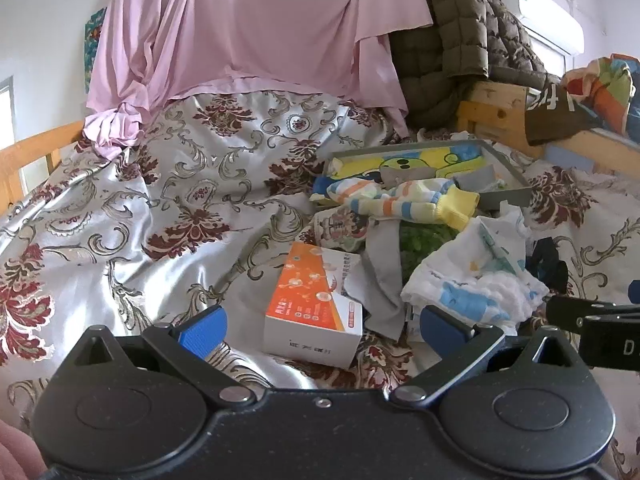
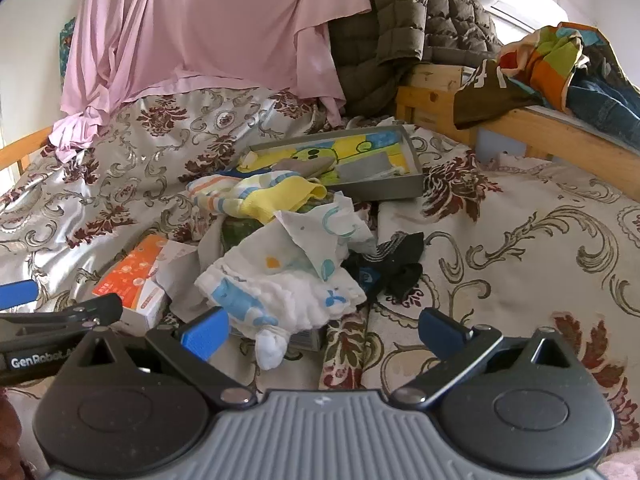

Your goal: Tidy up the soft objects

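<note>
left hand-held gripper [image 1: 320, 330]: I read it as spread wide, nothing between the blue pads [image 1: 204, 330]. It hangs low over the bed, straddling the orange-and-white box [image 1: 316, 306].
right hand-held gripper [image 2: 322, 330]: also spread wide and empty. Its left pad sits just beside the white printed cloth [image 2: 280, 284]; I can't tell whether they touch.
bed: floral satin quilt [image 1: 160, 208] covers it, rumpled, and everything lies on it.
soft pile: centre of the bed, between the box and the grey tray [image 2: 384, 190].
white printed cloth: crumpled, blue and orange prints, nearest the right hand-held gripper, with a knotted corner hanging toward the camera.
striped sock [image 1: 404, 200]: yellow cuff, orange and blue stripes, draped across the near edge of the tray and on top of the pile.
black sock [image 2: 394, 270]: bunched, just right of the white cloth, touching its edge.
grey cloth [image 1: 384, 276]: flat strip between the box and the white cloth, partly under both.
green item [image 1: 420, 244]: mostly buried under the pile; can't identify it.
grey tray: behind the pile, tilted on the quilt, holding a yellow-and-blue cartoon cloth [image 2: 340, 152] and a grey piece.
background: pink sheet [image 1: 240, 32] hanging behind the bed, olive quilted jacket [image 2: 400, 32] to its right, and colourful clothes [image 2: 556, 56] on the wooden rail.
</note>
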